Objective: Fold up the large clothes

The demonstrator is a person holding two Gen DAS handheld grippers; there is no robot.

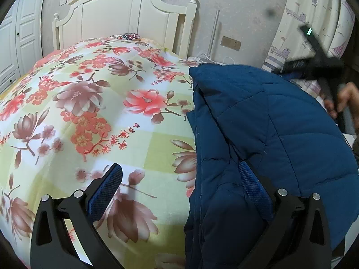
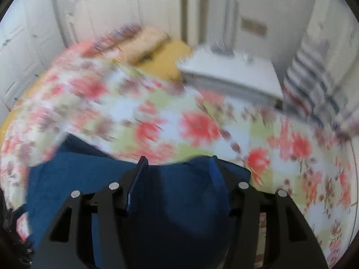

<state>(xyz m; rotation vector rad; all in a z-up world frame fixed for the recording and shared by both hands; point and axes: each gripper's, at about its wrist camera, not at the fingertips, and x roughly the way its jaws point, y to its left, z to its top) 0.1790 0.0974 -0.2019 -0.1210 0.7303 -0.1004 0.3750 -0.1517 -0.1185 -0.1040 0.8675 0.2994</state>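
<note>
A dark blue quilted jacket (image 1: pixel 269 121) lies folded over itself on the right side of the flowered bedspread (image 1: pixel 89 112). My left gripper (image 1: pixel 179 167) is open wide. Its left finger hangs over bare bedspread, and its right fingertip (image 1: pixel 249 179) rests against a fold of the jacket's near part. My right gripper (image 1: pixel 298 67) shows as a dark blur beyond the jacket's far right edge, held by a person's hand (image 1: pixel 345 98). In the blurred right wrist view, the right gripper (image 2: pixel 178 159) has its jaws apart above the jacket (image 2: pixel 89 179), with nothing clearly pinched.
A cream headboard (image 1: pixel 125 15) stands at the far end of the bed, with a pillow (image 2: pixel 145 40) below it. To the right are a white nightstand (image 2: pixel 231 74) and a patterned curtain (image 1: pixel 314 22). White wardrobe doors (image 1: pixel 13 44) line the left.
</note>
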